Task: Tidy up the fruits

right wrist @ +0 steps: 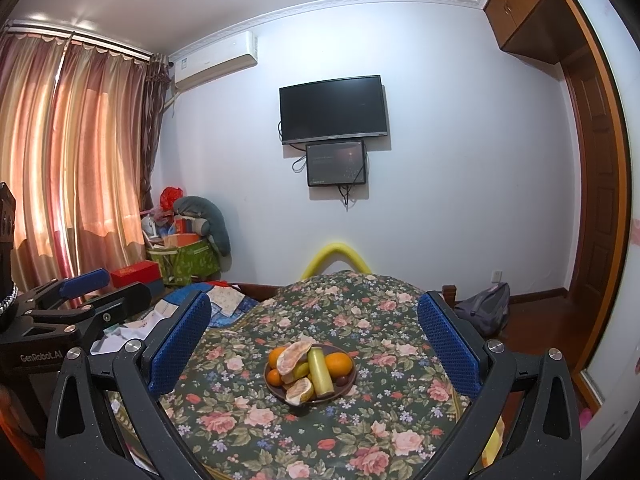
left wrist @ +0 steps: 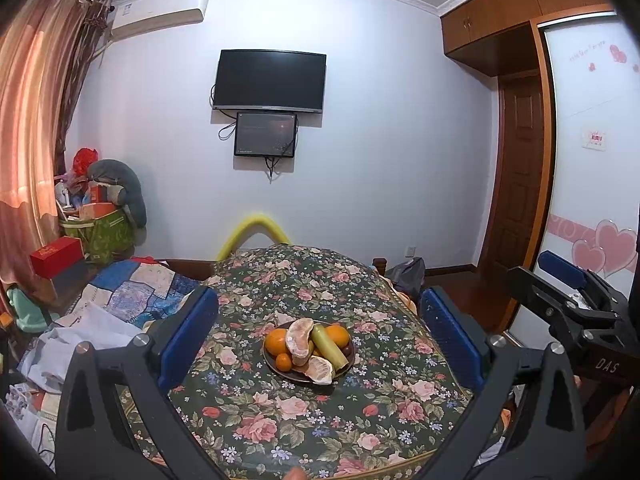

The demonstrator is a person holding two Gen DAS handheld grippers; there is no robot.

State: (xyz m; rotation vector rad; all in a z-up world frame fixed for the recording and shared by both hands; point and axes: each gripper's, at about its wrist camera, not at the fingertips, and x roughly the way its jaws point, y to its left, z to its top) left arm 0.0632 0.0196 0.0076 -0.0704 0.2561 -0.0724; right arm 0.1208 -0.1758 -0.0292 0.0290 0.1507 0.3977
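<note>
Fruit (left wrist: 308,346) in plate (left wrist: 347,369), plate on table (left wrist: 280,432).

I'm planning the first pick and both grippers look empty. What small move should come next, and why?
Probably ease the right gripper forward and down toward the plate, aiming at the yellow-green cylinder that lies on top of the pile. Both grippers are open and held back from the floral-covered table, and the left gripper holds nothing, so nothing can be lifted until one closes in.

Dark plate (left wrist: 280,369) heaped with oranges (left wrist: 276,339), pomelo pieces (left wrist: 300,336), on floral tablecloth
</note>
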